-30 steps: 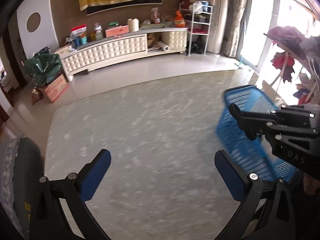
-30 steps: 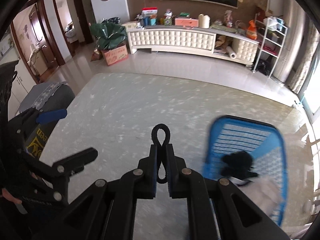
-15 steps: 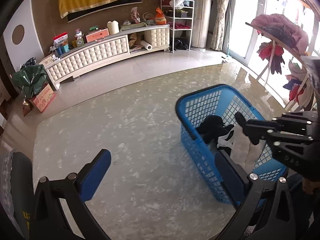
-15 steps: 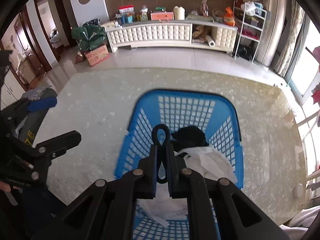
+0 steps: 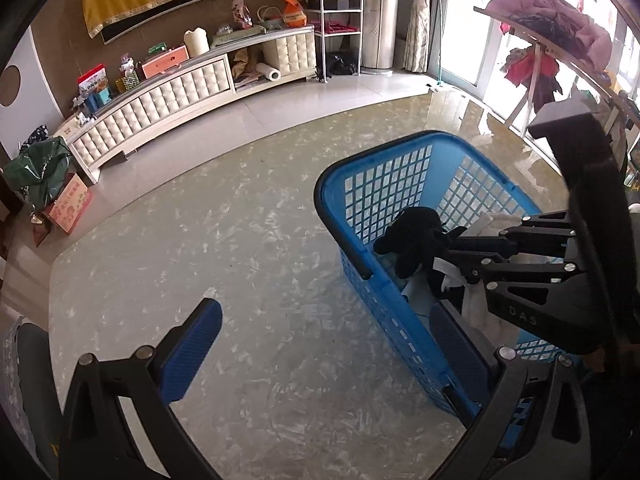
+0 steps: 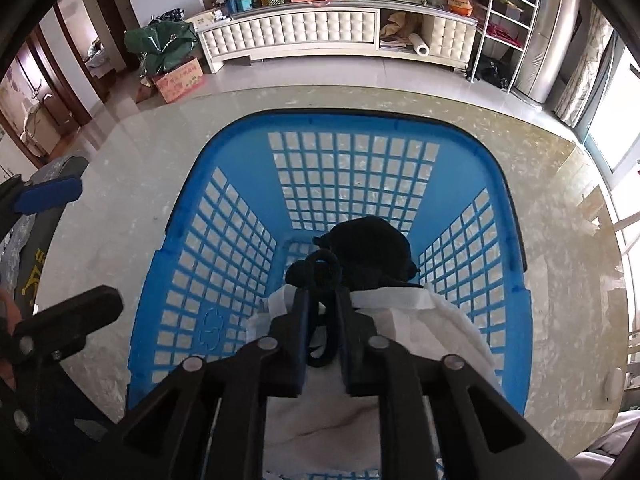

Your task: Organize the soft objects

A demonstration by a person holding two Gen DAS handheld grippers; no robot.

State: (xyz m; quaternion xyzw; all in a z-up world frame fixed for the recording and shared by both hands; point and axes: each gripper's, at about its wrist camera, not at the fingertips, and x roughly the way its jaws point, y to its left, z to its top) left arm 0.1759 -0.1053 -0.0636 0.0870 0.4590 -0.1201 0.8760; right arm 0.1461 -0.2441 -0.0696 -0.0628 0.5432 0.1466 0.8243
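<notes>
Fingers of the right gripper (image 6: 324, 312) point down into the blue basket (image 6: 236, 152) on the tabletop (image 5: 248, 240), opening slightly, with a black looped cord (image 6: 326, 300) between them, above a black soft item (image 6: 372, 248) and white cloth (image 6: 420, 320) lying inside. The left gripper (image 5: 320, 344) stands wide open and empty, just beside the basket's near wall.
</notes>
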